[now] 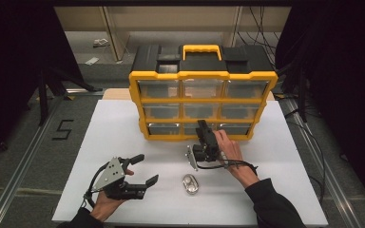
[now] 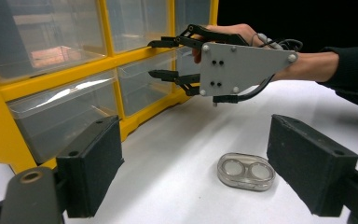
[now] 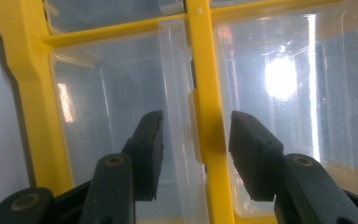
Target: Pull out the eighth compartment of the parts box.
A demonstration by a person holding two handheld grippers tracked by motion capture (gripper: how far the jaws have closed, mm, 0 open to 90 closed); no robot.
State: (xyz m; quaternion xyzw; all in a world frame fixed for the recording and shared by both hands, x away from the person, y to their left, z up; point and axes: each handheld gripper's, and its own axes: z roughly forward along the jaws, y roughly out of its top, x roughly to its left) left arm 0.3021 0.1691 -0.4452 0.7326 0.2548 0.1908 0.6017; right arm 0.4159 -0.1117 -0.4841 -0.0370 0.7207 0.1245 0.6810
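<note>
At the bottom row of the yellow drawer cabinet (image 1: 203,102), right gripper (image 1: 203,127) points at the clear drawers (image 3: 121,116), fingers (image 3: 254,154) partly open with a yellow divider (image 3: 207,116) and a drawer edge between them, pads not pressing. Left gripper (image 1: 145,169) rests low over the white surface (image 1: 123,128), fingers (image 2: 93,163) wide open, gripping nothing. Small clear two-well case (image 1: 190,184) lies on the surface between both hands, apart from each.

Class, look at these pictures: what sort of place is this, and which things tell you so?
Probably a lab recording set-up: a white table ringed by black curtains, trailing cables, and a hand-held right gripper at a yellow drawer organiser.
</note>
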